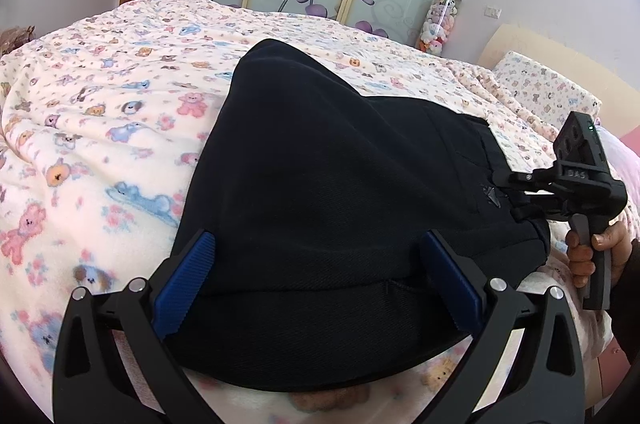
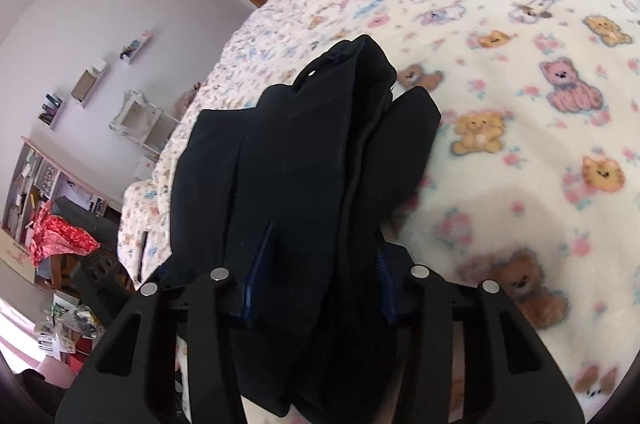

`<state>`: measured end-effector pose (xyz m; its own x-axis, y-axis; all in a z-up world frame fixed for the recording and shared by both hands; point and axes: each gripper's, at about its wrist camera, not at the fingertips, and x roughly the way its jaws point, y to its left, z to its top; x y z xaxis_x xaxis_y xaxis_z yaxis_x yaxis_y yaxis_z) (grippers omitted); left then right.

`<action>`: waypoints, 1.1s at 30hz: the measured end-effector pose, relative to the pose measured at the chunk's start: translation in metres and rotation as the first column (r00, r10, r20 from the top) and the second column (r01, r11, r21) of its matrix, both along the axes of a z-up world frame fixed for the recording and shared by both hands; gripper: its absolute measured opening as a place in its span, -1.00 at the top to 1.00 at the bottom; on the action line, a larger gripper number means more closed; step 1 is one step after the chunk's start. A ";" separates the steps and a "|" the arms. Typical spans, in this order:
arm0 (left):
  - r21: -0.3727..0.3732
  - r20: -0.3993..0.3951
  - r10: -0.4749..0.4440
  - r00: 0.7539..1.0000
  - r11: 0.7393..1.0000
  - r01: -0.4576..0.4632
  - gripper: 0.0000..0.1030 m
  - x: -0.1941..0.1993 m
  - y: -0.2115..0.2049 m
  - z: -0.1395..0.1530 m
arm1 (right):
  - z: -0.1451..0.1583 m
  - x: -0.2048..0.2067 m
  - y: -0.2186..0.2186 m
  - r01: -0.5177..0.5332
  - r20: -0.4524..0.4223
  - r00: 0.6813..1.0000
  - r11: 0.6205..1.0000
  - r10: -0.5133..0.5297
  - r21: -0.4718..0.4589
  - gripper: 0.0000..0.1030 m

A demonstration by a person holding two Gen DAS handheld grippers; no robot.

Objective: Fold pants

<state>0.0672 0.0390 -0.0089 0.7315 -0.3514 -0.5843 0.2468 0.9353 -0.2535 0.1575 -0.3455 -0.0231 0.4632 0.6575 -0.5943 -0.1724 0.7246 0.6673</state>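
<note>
The black pants (image 1: 320, 159), soft matte twill, lie in a folded heap on a fleecy cream blanket (image 1: 112, 111) printed with teddy bears. The left gripper (image 1: 316, 272) tilts downward, its ribbed blue pads spread wide, astride the cloth without pinching it. The right gripper (image 2: 316, 276) appears clamped on the bunched waistband, though fabric hides its pads. Open blanket stretches beyond the heap.
</note>
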 end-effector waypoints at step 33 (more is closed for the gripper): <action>-0.507 -0.450 -0.261 0.854 0.862 -0.004 -0.71 0.143 0.074 -0.011 | 0.016 -0.011 0.012 -0.010 0.080 0.997 0.999 0.007 0.045 0.33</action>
<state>0.2104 0.1133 -0.0199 0.3229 -0.7477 -0.5802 0.0754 0.6314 -0.7718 0.1462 -0.3330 -0.0071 0.5023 0.6872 -0.5249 -0.2324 0.6919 0.6835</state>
